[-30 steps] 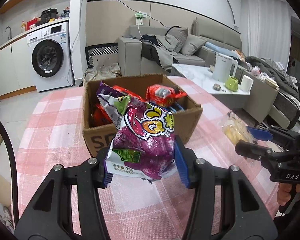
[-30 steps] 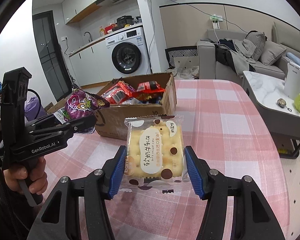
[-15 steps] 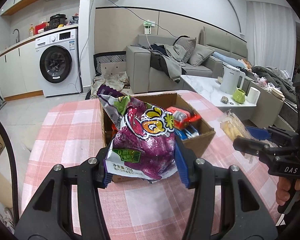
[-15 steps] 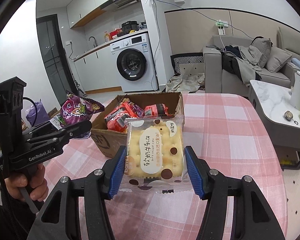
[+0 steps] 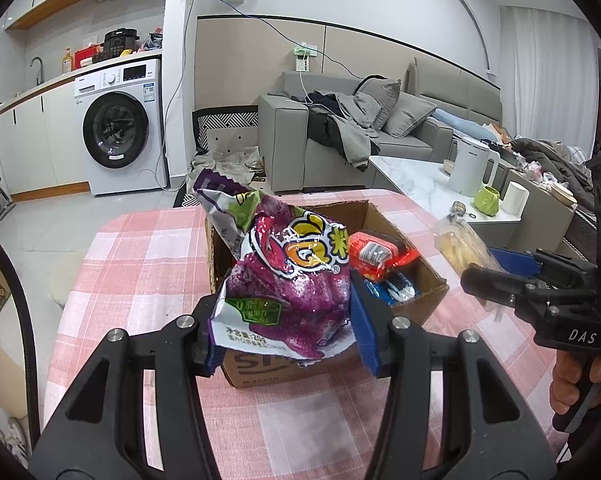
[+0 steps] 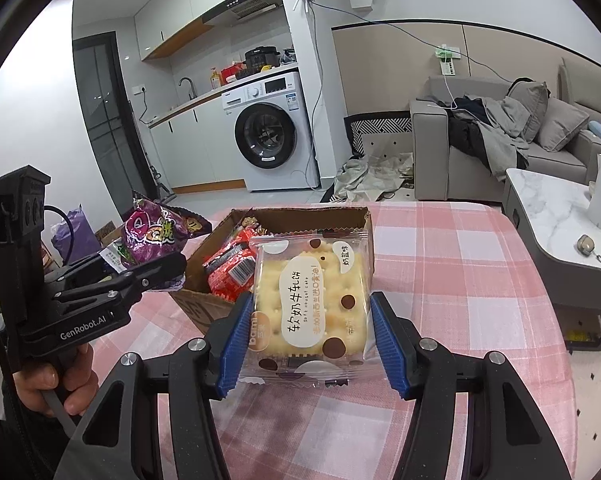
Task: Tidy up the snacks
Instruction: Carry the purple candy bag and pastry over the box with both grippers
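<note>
Left gripper (image 5: 286, 322): its blue-padded jaws are clamped on a crinkled purple foil snack bag (image 5: 288, 276), pinching it near the lower end; the bag stands up in front of the camera, clear of the table.
Right gripper (image 6: 311, 342): closed on a square clear-wrapped packet of pale yellow nougat crackers (image 6: 311, 304), pads pressing its two side edges, the packet held face-on above the tablecloth.
Table (image 6: 460, 280): covered in a pink-and-white checked cloth, bare under both packets.
Box: an open brown cardboard box (image 5: 420, 296) sits on the table just beyond both grippers, already holding red foil snack packets (image 5: 374, 254) and a blue-wrapped one (image 5: 392, 290).
Step, as I judge it: both snacks are being carried toward the box and neither is in it yet.
Risk, purple bag: the foil is slick and puffy and only its bottom is pinched, so a tilt could let it slip or flop and land outside the near wall.
Risk, cracker packet: a tighter squeeze could crack the biscuits.
Risk, box: it looks nearly full, so a packet dropped on the heap may slide off; two grippers arriving together could knock each other.
</note>
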`<state>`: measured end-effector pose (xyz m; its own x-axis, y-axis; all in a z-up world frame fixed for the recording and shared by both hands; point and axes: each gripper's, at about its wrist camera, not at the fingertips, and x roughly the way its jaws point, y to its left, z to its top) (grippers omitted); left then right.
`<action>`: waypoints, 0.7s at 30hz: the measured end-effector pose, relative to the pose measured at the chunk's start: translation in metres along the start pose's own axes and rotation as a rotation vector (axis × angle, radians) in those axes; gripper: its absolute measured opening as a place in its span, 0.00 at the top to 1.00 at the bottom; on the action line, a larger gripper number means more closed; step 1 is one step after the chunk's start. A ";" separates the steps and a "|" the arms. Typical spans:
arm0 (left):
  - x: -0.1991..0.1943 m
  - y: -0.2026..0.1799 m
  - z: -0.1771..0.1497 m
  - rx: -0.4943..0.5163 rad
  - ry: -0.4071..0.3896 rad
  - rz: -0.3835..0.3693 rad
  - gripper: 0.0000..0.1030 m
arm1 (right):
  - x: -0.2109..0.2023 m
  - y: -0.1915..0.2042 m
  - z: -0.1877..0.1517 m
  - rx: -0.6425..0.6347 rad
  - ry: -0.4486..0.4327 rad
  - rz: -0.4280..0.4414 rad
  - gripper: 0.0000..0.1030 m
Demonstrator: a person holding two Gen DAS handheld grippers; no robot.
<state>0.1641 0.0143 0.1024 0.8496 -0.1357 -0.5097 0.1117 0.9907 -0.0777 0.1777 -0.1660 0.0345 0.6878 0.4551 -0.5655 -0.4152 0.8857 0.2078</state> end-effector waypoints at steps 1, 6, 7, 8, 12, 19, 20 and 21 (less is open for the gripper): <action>0.004 0.000 0.002 0.003 0.002 0.003 0.53 | 0.002 0.000 0.002 -0.001 0.001 0.003 0.43; 0.021 -0.004 0.009 0.015 0.006 0.016 0.53 | 0.012 0.003 0.010 -0.006 -0.008 0.013 0.43; 0.025 -0.004 0.009 0.016 0.009 0.016 0.53 | 0.014 0.003 0.012 -0.003 -0.011 0.015 0.43; 0.029 -0.004 0.010 0.018 0.011 0.016 0.53 | 0.016 0.003 0.013 0.001 -0.015 0.018 0.43; 0.044 -0.002 0.011 0.019 0.023 0.020 0.53 | 0.027 0.001 0.020 0.024 -0.034 0.032 0.43; 0.064 0.002 0.017 0.021 0.029 0.031 0.53 | 0.049 -0.001 0.029 0.027 -0.025 0.029 0.43; 0.066 0.002 0.017 0.022 0.031 0.031 0.53 | 0.053 0.000 0.030 0.025 -0.023 0.026 0.43; 0.069 0.003 0.017 0.024 0.033 0.031 0.53 | 0.055 0.000 0.031 0.025 -0.022 0.026 0.43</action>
<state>0.2325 0.0083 0.0816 0.8354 -0.1050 -0.5395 0.0982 0.9943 -0.0415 0.2343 -0.1385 0.0280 0.6899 0.4798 -0.5421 -0.4182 0.8754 0.2425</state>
